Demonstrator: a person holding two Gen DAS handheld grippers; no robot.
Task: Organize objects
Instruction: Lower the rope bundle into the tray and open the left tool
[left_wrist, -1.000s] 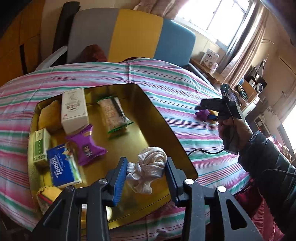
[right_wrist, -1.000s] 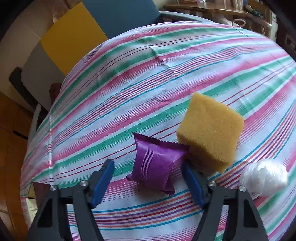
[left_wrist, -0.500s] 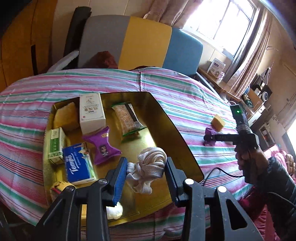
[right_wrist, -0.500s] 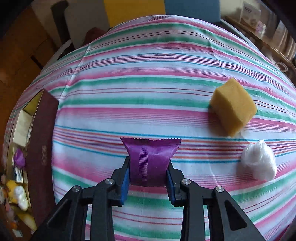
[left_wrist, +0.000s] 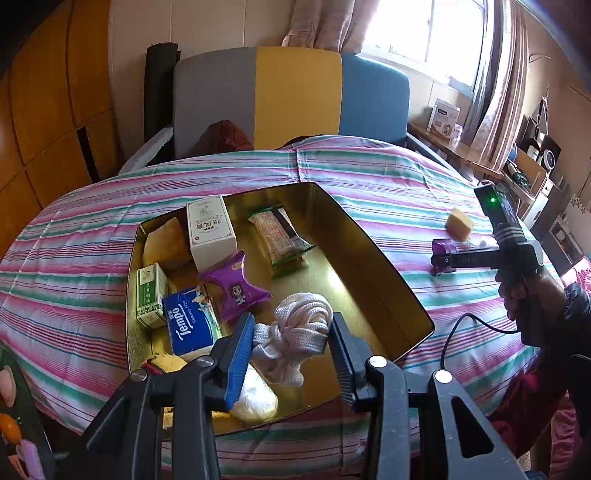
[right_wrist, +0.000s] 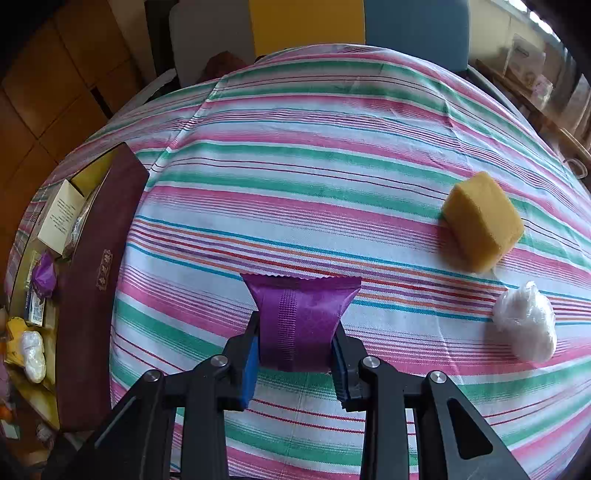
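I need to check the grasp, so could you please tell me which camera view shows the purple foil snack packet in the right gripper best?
The right wrist view: the purple foil snack packet fills the centre, clamped in the right gripper. The left wrist view shows it only small and distant.

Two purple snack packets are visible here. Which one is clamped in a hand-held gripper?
The plain purple packet over the striped cloth, pinched by the right hand-held gripper. The other purple packet, printed with a cartoon figure, lies loose inside the gold tray.

free: striped cloth far half | blocked: sponge, white wad right; tray wall left
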